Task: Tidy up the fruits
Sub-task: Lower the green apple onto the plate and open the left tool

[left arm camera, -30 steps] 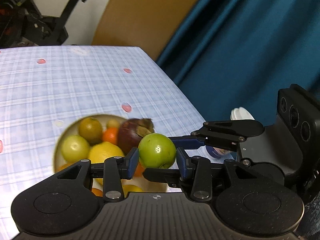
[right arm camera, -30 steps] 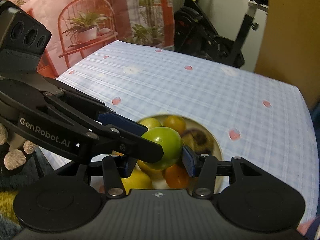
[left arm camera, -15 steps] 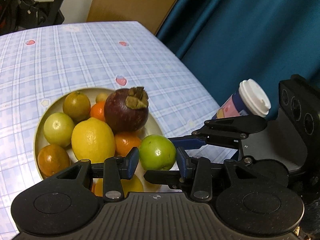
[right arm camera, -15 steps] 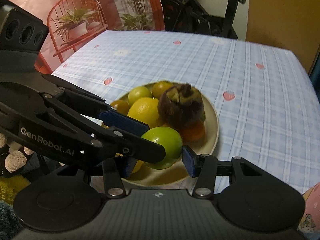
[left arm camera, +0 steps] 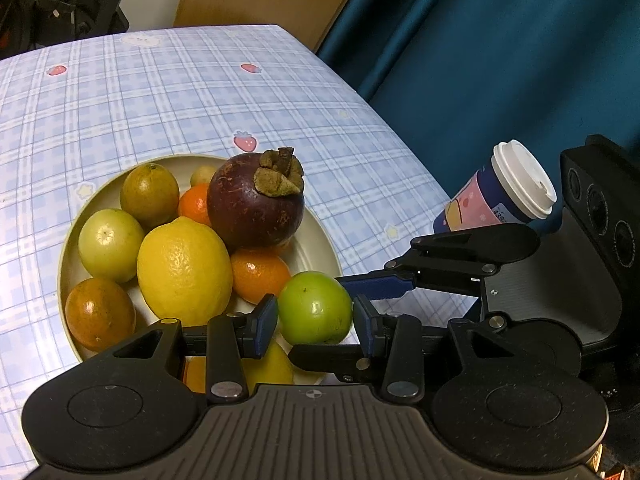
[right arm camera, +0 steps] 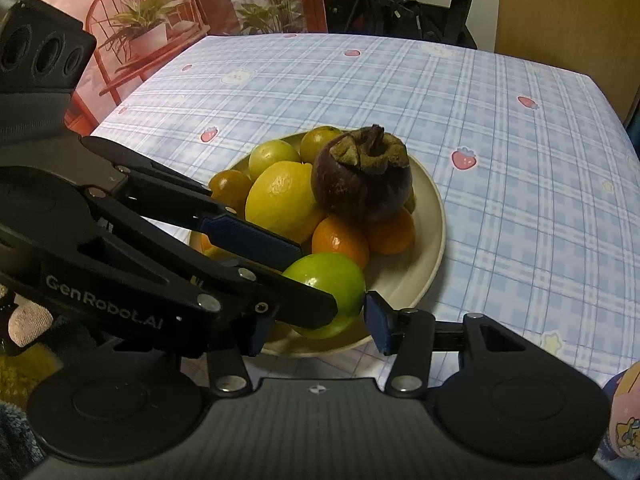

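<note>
A blue plaid table (left arm camera: 168,92) carries a cream plate (left arm camera: 320,248) heaped with a dark mangosteen (left arm camera: 252,200), a dimpled lemon (left arm camera: 184,268) and oranges. A lidded paper cup (left arm camera: 500,200) stands at three o'clock. Both the left tool (left arm camera: 314,318) and right tool (right arm camera: 316,312), narrowly parted, pinch one smooth green fruit (left arm camera: 314,306) over the plate's six o'clock rim.

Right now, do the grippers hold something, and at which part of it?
Both hold the same green fruit: the left gripper clamps its two sides, and the right gripper clamps it crosswise, just above the plate.
</note>
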{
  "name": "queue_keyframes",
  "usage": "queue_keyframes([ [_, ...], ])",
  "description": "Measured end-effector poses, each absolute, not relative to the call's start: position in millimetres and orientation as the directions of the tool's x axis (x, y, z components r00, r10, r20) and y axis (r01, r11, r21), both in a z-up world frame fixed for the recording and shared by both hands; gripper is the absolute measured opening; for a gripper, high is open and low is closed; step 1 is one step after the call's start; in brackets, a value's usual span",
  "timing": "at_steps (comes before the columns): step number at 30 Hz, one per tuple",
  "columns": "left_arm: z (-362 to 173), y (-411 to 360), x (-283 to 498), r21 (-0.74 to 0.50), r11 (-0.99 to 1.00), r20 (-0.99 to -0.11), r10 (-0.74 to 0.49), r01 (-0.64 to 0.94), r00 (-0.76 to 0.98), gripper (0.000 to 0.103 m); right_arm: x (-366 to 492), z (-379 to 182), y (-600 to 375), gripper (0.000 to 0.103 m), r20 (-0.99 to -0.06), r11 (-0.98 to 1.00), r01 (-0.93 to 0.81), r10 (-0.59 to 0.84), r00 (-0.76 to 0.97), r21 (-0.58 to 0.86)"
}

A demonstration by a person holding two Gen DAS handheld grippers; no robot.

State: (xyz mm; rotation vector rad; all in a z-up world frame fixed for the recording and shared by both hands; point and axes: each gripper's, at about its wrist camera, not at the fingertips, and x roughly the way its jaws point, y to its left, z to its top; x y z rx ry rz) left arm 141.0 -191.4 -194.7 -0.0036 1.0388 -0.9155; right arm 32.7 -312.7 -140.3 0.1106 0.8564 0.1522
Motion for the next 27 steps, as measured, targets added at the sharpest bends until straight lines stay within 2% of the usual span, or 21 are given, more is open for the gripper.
queue_keyframes([
  [10,-196.7,-188.9,142.6,-0.399,0.645,-0.73,-0.654,0.652,0.2,0.045,36.2,-142.5,-316.2,0.053,-0.752,0.982,-0.078,0.181,0.634,0.17],
  [13,-194.4,-184.8,143.4,-0.4,0.642,-0.724,-0.659,0.654,0.204,0.054,37.0,-142.7,-317.1,0.053,-0.75,0.981,-0.075,0.183,0.635,0.176],
  [16,-185.2,-175.5,141.9,-0.395,0.64,-0.707,-0.67,0.659,0.226,0.057,37.2,-142.0,-316.2,0.054,-0.751,0.983,-0.075,0.178,0.636,0.169],
  [18,-174.5,-165.6,138.9,-0.397,0.627,-0.681,-0.691,0.671,0.243,0.064,36.7,-141.7,-315.9,0.055,-0.749,0.984,-0.073,0.174,0.639,0.165],
  [20,-163.1,-155.8,134.8,-0.379,0.63,-0.661,-0.697,0.678,0.279,0.08,34.6,-140.2,-315.6,0.065,-0.742,0.985,-0.071,0.167,0.649,0.16],
  [21,-156.3,-148.9,132.4,-0.364,0.643,-0.647,-0.695,0.674,0.313,0.082,33.2,-139.0,-315.4,0.068,-0.737,0.985,-0.073,0.167,0.655,0.158],
  [23,-145.5,-135.1,131.0,-0.348,0.675,-0.626,-0.684,0.651,0.375,0.085,29.4,-135.1,-314.0,0.08,-0.724,0.984,-0.083,0.17,0.669,0.155],
  [27,-123.2,-103.6,130.3,-0.293,0.779,-0.619,-0.597,0.555,0.51,0.089,19.5,-122.2,-309.3,0.092,-0.685,0.987,-0.088,0.157,0.712,0.134],
])
